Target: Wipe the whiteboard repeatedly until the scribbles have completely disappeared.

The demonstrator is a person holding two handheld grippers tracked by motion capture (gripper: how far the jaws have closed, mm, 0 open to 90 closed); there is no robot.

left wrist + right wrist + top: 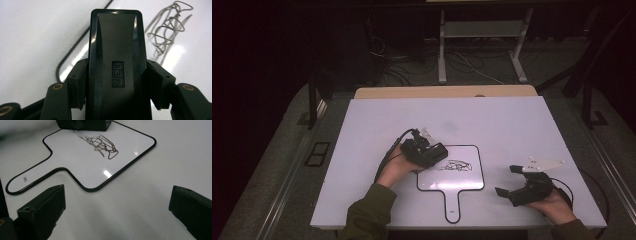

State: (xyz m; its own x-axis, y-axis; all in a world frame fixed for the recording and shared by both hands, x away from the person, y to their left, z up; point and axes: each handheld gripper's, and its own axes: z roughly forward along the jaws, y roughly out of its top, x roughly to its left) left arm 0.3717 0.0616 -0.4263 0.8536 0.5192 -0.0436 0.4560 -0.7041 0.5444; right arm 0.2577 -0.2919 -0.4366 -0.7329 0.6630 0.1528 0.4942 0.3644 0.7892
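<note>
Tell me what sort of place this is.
Probably a lab or recording workspace, not a home: a plain white table under dim light, loose cables on the floor beside a metal stand, and a small handled whiteboard with scribbles.

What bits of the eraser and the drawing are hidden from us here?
- Eraser underside: in the left gripper view its black top hides the wiping face.
- Scribble: too small in the high view to tell what it depicts.
- Whiteboard top corner: in the right gripper view, the picture edge cuts it off.
- Left hand-held gripper jaws: in the high view, too dark to separate.
</note>
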